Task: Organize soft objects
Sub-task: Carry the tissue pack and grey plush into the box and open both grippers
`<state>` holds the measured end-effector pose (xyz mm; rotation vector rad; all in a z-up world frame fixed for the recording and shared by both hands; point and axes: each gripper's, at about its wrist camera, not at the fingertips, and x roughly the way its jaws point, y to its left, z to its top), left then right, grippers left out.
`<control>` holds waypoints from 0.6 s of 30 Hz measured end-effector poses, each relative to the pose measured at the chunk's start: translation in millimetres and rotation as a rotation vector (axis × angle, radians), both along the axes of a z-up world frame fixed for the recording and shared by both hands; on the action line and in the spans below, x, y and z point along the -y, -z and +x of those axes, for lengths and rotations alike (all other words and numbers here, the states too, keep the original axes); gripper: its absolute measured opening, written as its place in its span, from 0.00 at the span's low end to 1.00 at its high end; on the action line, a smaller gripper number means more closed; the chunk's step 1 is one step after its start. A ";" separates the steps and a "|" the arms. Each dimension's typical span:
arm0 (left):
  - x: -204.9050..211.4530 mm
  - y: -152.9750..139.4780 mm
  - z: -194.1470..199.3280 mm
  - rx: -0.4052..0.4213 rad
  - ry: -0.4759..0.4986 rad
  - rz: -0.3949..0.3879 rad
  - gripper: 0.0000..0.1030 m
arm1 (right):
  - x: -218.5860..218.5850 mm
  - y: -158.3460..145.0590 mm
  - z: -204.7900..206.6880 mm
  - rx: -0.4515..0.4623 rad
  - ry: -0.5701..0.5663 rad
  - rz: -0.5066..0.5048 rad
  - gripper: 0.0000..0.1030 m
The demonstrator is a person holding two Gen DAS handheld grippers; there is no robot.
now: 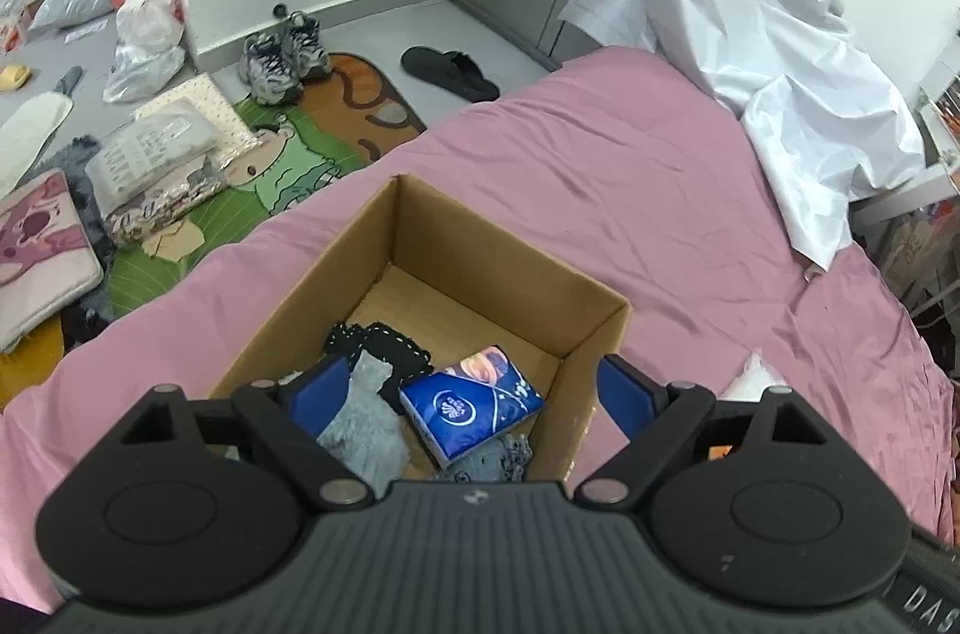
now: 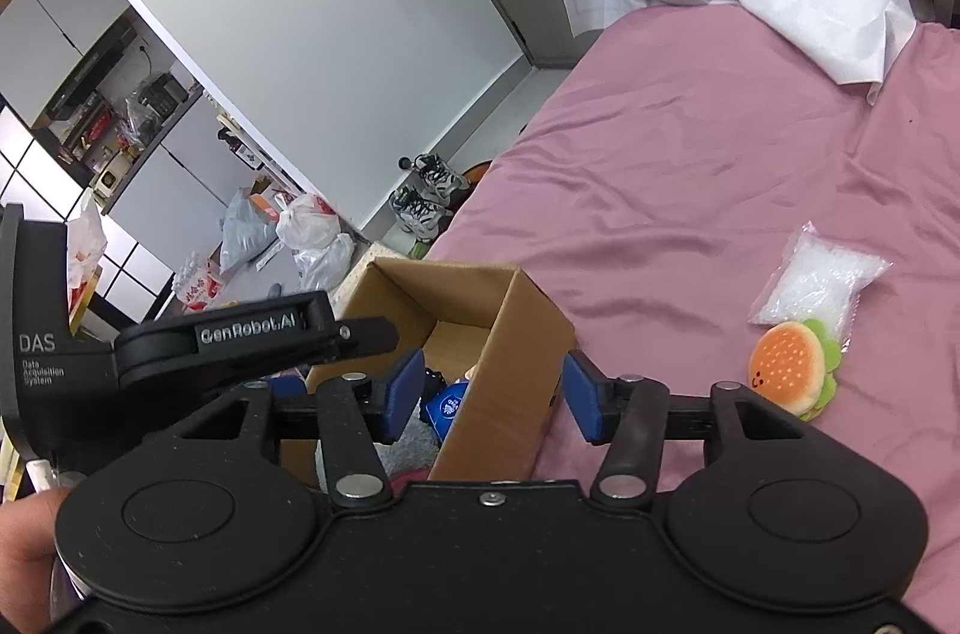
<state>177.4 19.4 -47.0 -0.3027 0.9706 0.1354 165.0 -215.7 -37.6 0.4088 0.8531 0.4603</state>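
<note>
With both hand-held grippers, left (image 1: 474, 388) and right (image 2: 489, 397), spread empty over the box (image 1: 528, 274), swing the right one toward the burger plush (image 2: 789, 370) on the bed (image 2: 660, 166).

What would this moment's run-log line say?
left gripper: open over cardboard box | right gripper: open, straddling box wall | in box: tissue pack, grey cloth | on bed: burger plush, pellet bag
</note>
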 end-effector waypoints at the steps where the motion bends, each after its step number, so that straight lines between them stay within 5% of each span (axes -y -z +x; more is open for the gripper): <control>1: 2.1 -1.7 -2.2 0.009 0.009 0.014 0.86 | 1.5 -2.0 -1.7 0.006 -0.002 -0.002 0.51; 11: 19.0 -18.0 -13.1 0.014 0.045 0.121 0.87 | 19.3 -15.1 -10.8 0.054 0.017 -0.014 0.67; 18: 38.5 -32.1 -23.4 0.010 0.075 0.144 1.00 | 39.7 -26.6 -16.7 0.095 0.028 -0.014 0.83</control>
